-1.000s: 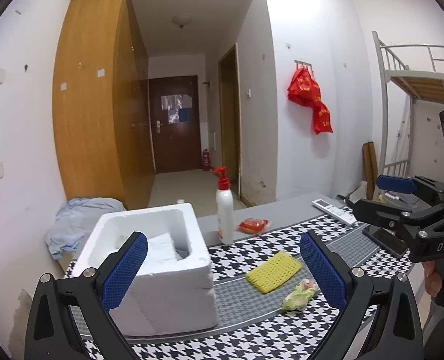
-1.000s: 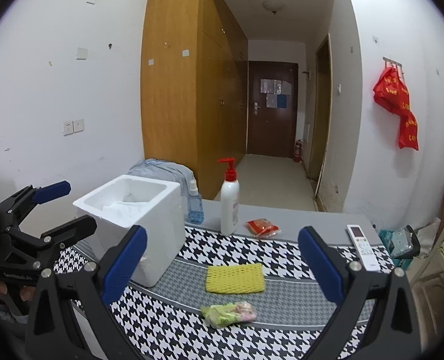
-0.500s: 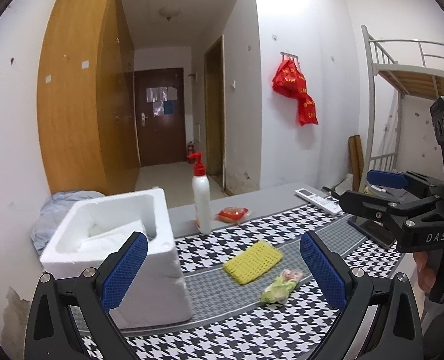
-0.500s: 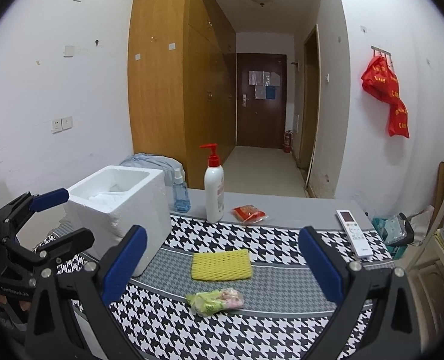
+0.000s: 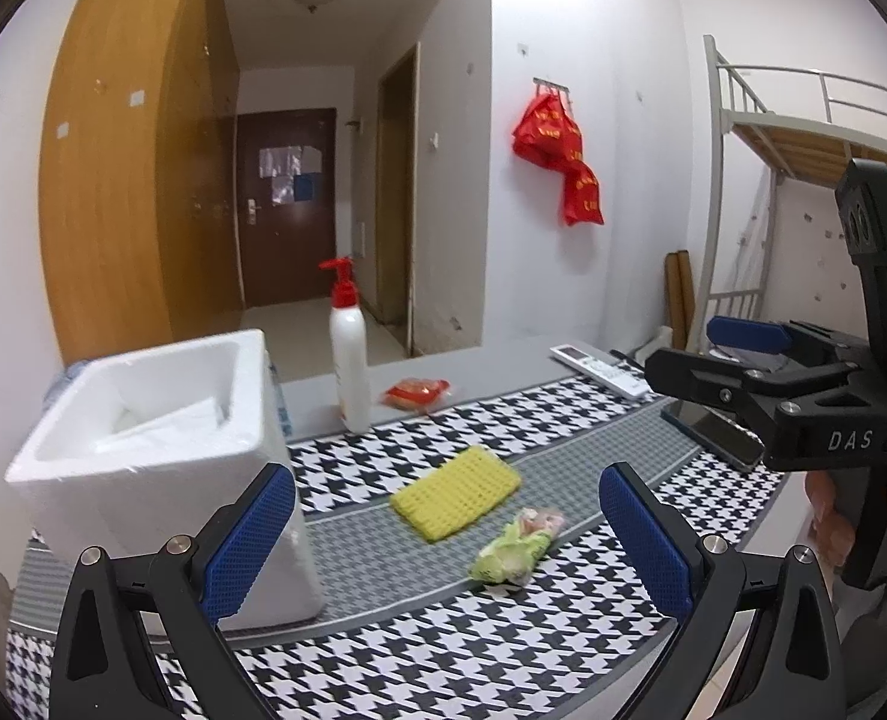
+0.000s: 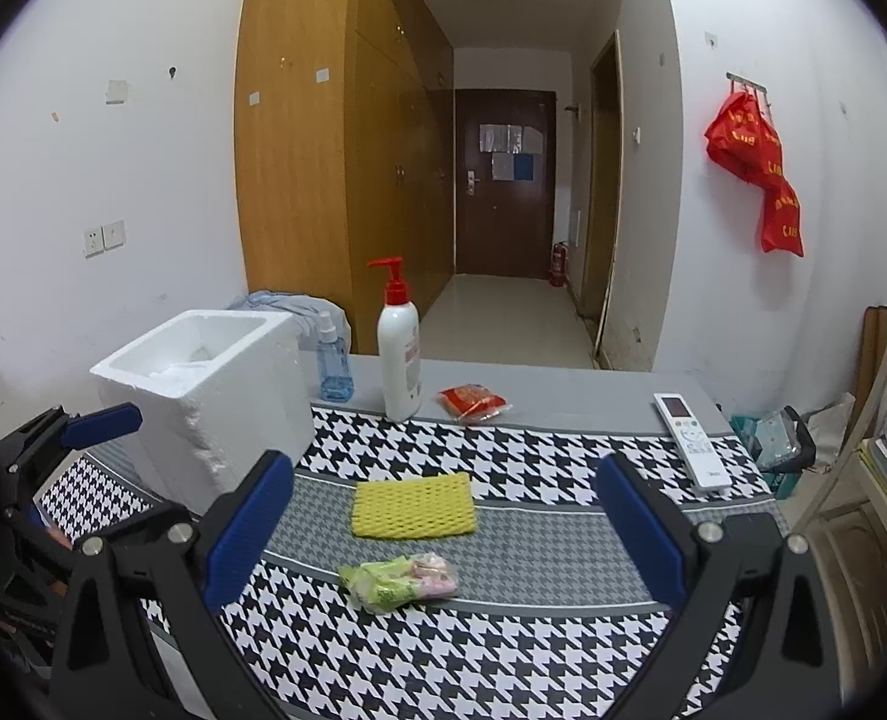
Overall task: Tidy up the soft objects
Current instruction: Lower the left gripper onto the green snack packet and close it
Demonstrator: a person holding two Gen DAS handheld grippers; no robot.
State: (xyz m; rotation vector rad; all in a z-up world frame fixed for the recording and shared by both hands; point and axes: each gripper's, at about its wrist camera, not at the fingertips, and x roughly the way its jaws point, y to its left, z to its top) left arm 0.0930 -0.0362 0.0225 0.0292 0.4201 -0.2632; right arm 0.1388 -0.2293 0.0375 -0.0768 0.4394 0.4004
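Observation:
A yellow foam net pad (image 5: 455, 492) (image 6: 413, 506) lies in the middle of the houndstooth cloth (image 5: 443, 648). A green and pink soft packet (image 5: 515, 546) (image 6: 401, 582) lies just in front of it. A red packet (image 5: 416, 391) (image 6: 473, 402) lies on the grey table behind. A white foam box (image 5: 155, 456) (image 6: 203, 396) stands open at the left. My left gripper (image 5: 443, 546) is open and empty, held above the cloth's near edge. My right gripper (image 6: 443, 534) is open and empty, above the green packet.
A white pump bottle (image 5: 347, 348) (image 6: 398, 354) stands behind the pad. A small blue spray bottle (image 6: 332, 360) stands by the box. A white remote (image 6: 689, 438) and a dark phone (image 5: 713, 432) lie at the right. A bunk bed frame (image 5: 803, 138) stands far right.
Both grippers have shifted sideways and a little nearer the table; the box and the soft things sit further left in the left wrist view. Nothing on the table has moved.

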